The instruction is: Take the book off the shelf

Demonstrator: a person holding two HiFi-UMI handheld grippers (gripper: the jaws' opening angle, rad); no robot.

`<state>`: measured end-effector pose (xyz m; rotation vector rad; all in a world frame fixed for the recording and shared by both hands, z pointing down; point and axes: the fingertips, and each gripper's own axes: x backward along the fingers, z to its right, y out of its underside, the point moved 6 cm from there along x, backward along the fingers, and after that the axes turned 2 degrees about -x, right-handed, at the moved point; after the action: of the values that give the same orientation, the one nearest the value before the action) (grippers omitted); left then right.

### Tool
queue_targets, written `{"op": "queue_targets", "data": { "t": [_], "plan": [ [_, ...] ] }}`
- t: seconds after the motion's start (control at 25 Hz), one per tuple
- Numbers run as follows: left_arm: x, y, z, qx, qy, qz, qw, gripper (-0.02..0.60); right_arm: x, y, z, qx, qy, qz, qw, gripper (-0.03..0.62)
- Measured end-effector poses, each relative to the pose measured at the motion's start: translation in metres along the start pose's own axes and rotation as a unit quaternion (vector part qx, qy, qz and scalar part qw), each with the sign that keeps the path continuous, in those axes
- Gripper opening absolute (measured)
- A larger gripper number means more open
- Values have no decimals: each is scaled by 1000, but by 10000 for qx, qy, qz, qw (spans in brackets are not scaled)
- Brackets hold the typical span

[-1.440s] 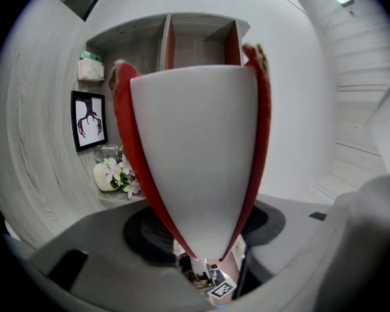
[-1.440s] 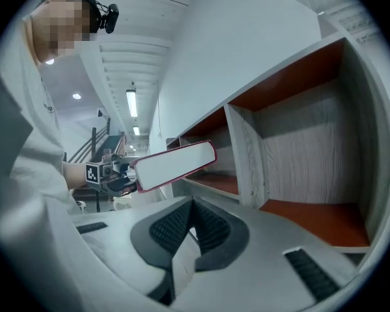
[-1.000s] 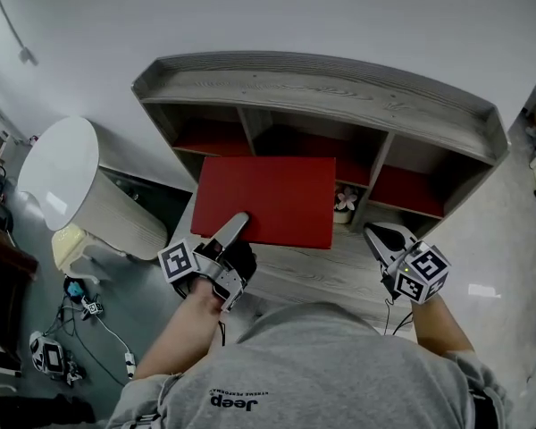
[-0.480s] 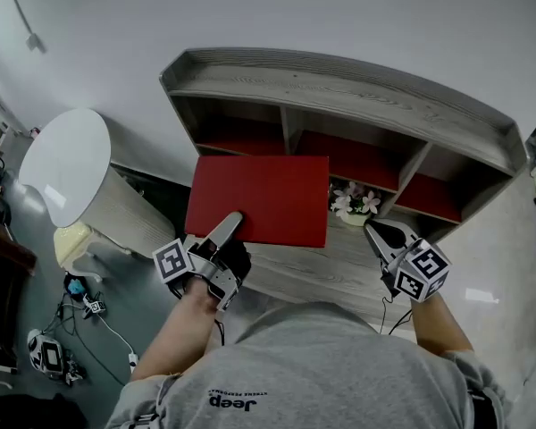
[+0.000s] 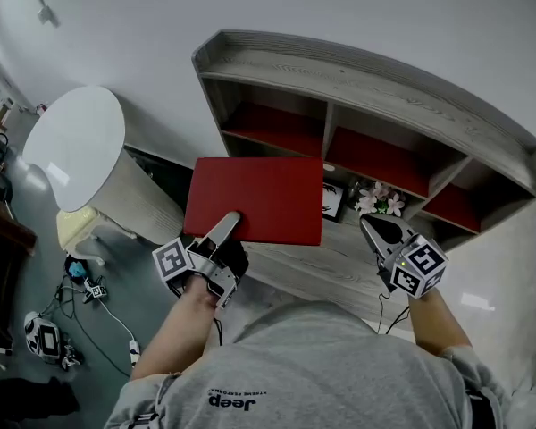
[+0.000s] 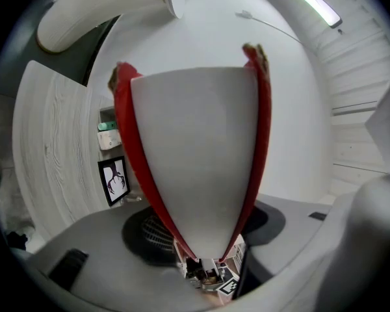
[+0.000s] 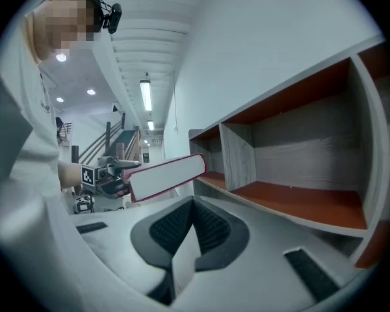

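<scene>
Book free of the shelf, flat in my left gripper, right one idle!

My left gripper (image 5: 230, 223) is clamped partway open on the red book (image 5: 259, 199), one jaw on each cover, pages facing me. The book lies level with its long axis across me, its far edge just short of the shelf (image 5: 357, 79) compartments. My right gripper (image 5: 372, 226) has its jaws together on nothing and sits beside the book's near right corner, not touching. I reckon the open room lies back toward my body and to the left.
</scene>
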<state>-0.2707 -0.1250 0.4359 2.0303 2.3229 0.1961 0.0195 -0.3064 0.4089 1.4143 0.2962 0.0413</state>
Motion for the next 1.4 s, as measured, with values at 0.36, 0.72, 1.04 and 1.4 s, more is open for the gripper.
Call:
{"op": "queue_targets", "data": {
  "t": [0.36,0.72,1.04,1.4],
  "plan": [
    [28,-24,-36,148,-282,221,9992,259,-48,5,-14,69,-163,-209,9996,5],
    [46,-41,-89,351,-584,368,9970,259,-92,24,-24,73,-383,-543,9978,5],
    [59,-52,-149,593,-918,448,9930,259,-126,42,-26,40,-500,-825,9953,5],
    [68,-57,-221,819,-1417,475,9854,259,-161,74,-32,-79,-688,-1172,9907,5]
  ]
}}
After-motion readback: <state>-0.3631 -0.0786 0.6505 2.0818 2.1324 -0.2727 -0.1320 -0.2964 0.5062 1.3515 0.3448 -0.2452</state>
